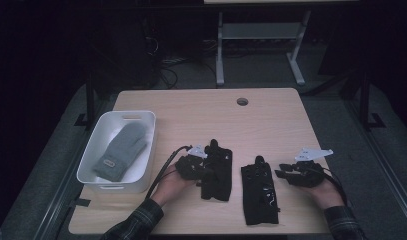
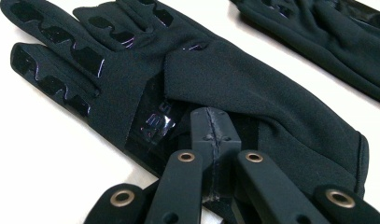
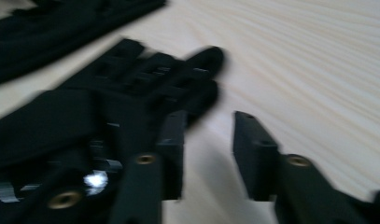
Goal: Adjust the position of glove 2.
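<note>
2 black gloves [image 1: 217,170] [image 1: 259,190]; 1 grey mitten [image 1: 122,150]; 1 white bin [image 1: 138,180]; 1 table [image 1: 271,120]

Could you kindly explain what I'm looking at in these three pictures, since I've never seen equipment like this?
A person sits at a wooden table with a hand-held two-jaw gripper in each hand; there is no robot arm. The high view looks down from above. The other two come from cameras riding on each gripper, looking along its black jaws. A white bin holds a grey mitten, and two black gloves lie on the table. The left gripper is shut, its jaws pinching the left black glove. The right gripper has its jaws apart beside the right black glove, holding nothing.
</note>
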`<state>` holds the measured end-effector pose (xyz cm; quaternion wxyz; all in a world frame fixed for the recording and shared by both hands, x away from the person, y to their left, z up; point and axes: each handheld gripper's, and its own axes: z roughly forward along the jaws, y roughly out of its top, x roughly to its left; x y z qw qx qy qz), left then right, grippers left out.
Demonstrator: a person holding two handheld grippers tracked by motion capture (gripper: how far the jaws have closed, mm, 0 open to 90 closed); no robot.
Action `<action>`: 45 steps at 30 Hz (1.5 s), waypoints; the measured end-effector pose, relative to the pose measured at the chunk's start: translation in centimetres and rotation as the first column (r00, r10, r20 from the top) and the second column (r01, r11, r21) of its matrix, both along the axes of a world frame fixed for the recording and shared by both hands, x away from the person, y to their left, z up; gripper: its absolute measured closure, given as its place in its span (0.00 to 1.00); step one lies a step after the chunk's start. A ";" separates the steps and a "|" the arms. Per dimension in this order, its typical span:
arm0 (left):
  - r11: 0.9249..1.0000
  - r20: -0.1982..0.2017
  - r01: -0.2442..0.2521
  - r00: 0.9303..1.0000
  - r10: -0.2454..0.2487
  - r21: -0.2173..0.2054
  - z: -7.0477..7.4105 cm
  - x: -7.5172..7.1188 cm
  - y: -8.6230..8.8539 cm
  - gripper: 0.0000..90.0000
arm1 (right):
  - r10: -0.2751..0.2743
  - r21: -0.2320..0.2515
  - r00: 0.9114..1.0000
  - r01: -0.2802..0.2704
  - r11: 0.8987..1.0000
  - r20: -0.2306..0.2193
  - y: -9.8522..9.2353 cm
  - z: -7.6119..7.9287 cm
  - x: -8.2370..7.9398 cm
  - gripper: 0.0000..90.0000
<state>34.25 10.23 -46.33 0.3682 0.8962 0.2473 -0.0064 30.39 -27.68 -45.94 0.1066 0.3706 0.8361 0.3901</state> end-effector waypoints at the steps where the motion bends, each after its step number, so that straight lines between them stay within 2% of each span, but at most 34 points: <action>1: 1.000 0.002 0.016 1.000 -0.016 0.010 0.1 -0.2 0.2 0.99 | 0.019 0.004 1.000 -0.019 1.000 -0.002 0.4 0.1 -0.2 0.83; 3: 0.999 -0.004 0.034 0.999 -0.034 0.016 0.1 -0.6 0.5 0.99 | 0.048 0.008 0.999 -0.048 0.999 -0.012 1.2 0.4 -0.4 0.89; 4: 1.000 -0.008 0.029 1.000 -0.029 0.006 0.1 -0.8 0.5 0.99 | 0.064 0.013 0.998 -0.064 0.998 -0.016 1.7 0.5 -0.6 0.91; 12: 0.996 -0.026 0.088 0.996 -0.088 0.009 0.1 -2.7 1.0 0.99 | 0.157 0.016 0.987 -0.157 0.987 -0.025 4.1 0.8 -1.3 0.91; 15: 0.994 -0.030 0.104 0.994 -0.104 0.011 0.2 -3.0 1.0 0.99 | 0.192 0.010 0.980 -0.192 0.981 -0.044 4.9 0.6 -1.4 0.93; 18: 0.993 -0.036 0.120 0.992 -0.119 0.008 0.2 -3.4 0.7 0.99 | 0.208 -0.022 0.976 -0.209 0.978 -0.063 5.4 0.1 -1.4 0.94; 19: 0.992 -0.037 0.126 0.991 -0.126 0.011 0.2 -3.4 0.6 0.99 | 0.205 -0.029 0.976 -0.208 0.978 -0.076 5.6 -0.1 -1.4 0.95; 22: 0.990 -0.034 0.141 0.989 -0.140 0.013 0.2 -3.5 0.3 0.99 | 0.201 -0.039 0.976 -0.205 0.978 -0.079 6.0 -0.4 -1.3 0.97; 30: 0.985 -0.037 0.175 0.984 -0.174 0.006 0.1 -3.6 -0.3 0.99 | 0.185 -0.049 0.981 -0.188 0.981 -0.062 6.7 -0.5 -0.8 0.98; 38: 0.983 -0.025 0.184 0.983 -0.183 0.014 0.2 -3.4 -0.5 0.99 | 0.191 -0.063 0.980 -0.194 0.979 -0.052 8.1 -0.4 -0.2 0.98; 42: 0.980 -0.021 0.197 0.980 -0.197 0.018 0.2 -3.3 -0.7 0.99 | 0.195 -0.062 0.980 -0.198 0.978 -0.050 8.4 -0.4 -0.2 0.98; 45: 0.981 -0.020 0.193 0.981 -0.192 0.019 0.2 -3.3 -0.9 0.99 | 0.198 -0.063 0.979 -0.201 0.978 -0.046 8.5 -0.4 -0.1 0.98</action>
